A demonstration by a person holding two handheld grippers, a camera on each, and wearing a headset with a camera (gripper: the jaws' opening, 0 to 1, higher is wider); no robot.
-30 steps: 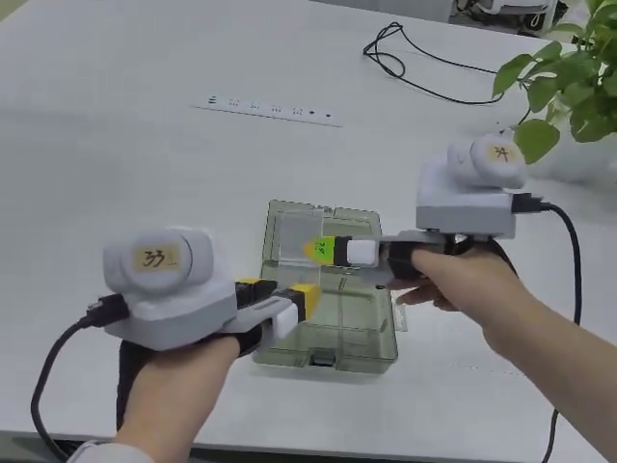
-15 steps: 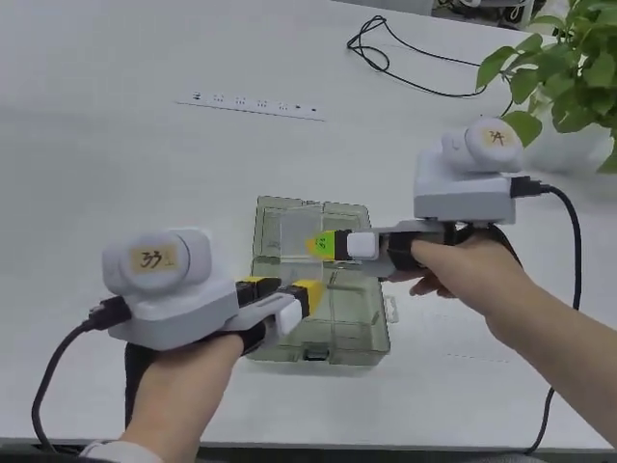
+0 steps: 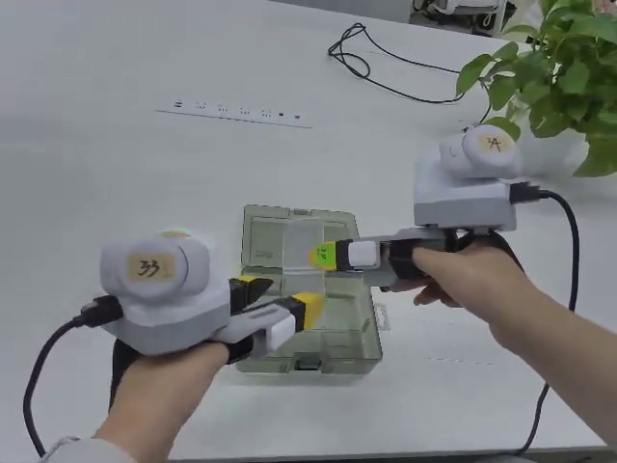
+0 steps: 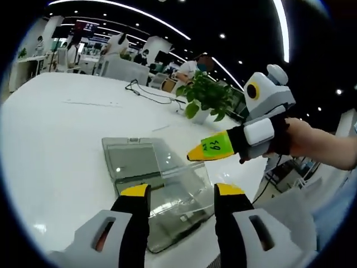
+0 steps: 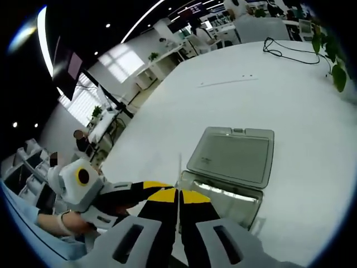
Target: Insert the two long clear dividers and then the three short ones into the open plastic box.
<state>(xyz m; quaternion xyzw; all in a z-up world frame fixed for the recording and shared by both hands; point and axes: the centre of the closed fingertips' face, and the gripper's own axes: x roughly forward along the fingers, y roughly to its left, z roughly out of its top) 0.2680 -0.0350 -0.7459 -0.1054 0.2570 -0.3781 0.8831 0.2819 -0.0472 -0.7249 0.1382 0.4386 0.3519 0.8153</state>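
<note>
Clear divider (image 5: pixel 179 170) pinched edge-on in right gripper (image 5: pixel 178 196), lower centre, before open plastic box (image 5: pixel 234 152); left gripper (image 4: pixel 181 192) spread wide.

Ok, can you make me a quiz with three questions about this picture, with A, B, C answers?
1. Where on the table is the plant?
A far right
B near left
C middle

2. What colour are the tips of the left tool?
A blue
B yellow
C red

3. How is the lid of the box?
A shut
B open
C lying upside down on the floor

Answers:
1 A, the leaves sit at the far right in the head view.
2 B, both tips are yellow in the left gripper view.
3 B, the lid lies folded back behind the box.
</note>
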